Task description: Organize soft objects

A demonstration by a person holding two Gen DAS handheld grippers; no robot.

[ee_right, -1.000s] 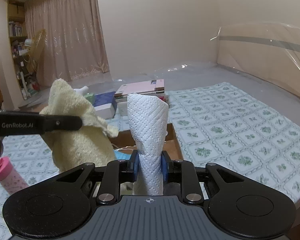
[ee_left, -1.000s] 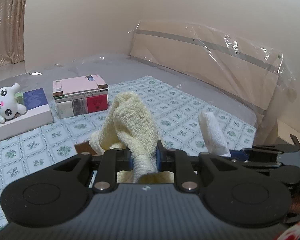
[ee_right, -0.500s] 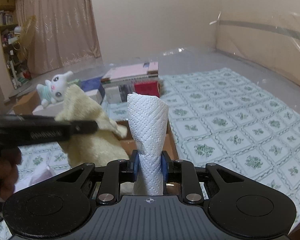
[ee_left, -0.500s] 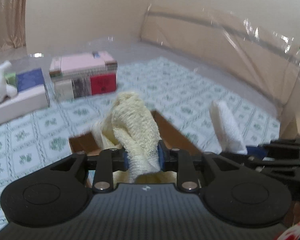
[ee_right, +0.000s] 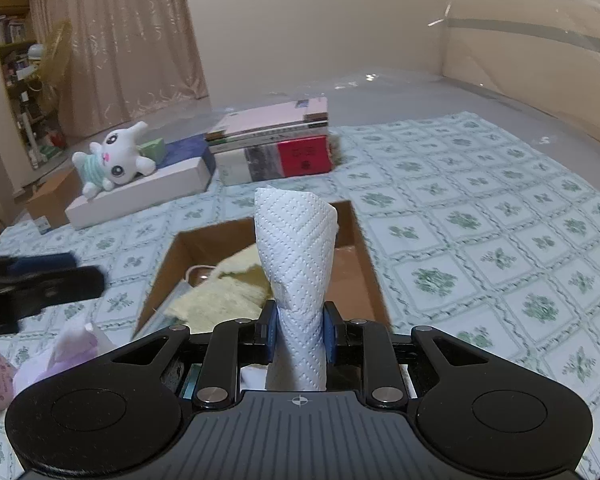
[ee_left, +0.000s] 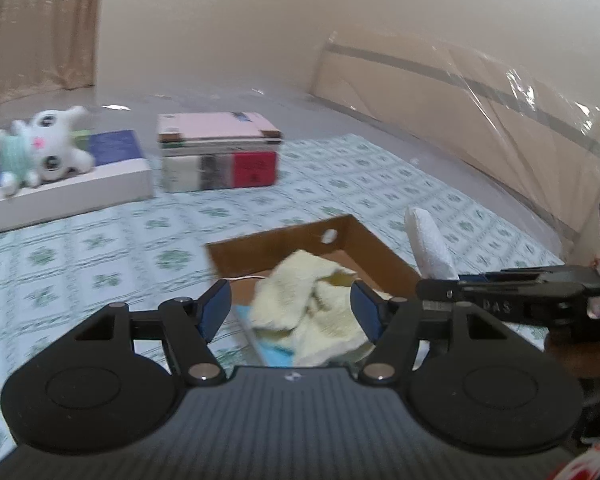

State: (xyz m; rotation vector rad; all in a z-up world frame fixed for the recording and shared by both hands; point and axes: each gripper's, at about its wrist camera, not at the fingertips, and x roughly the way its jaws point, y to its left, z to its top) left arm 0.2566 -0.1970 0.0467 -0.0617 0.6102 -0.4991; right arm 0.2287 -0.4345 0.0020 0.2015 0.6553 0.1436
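Left wrist: yellow towel (ee_left: 312, 300) now dropped, seemingly inside cardboard box (ee_left: 376, 248).

Our left gripper (ee_left: 291, 308) spread wide over the cardboard box (ee_left: 376, 246)

We see the yellow towel (ee_left: 308, 304) lying crumpled in the box between our parted fingers (ee_left: 214, 308). At right, the right gripper (ee_left: 440, 290) pinches a white paper towel (ee_left: 430, 242). Books (ee_left: 220, 152) and a plush toy (ee_left: 40, 152) sit beyond.
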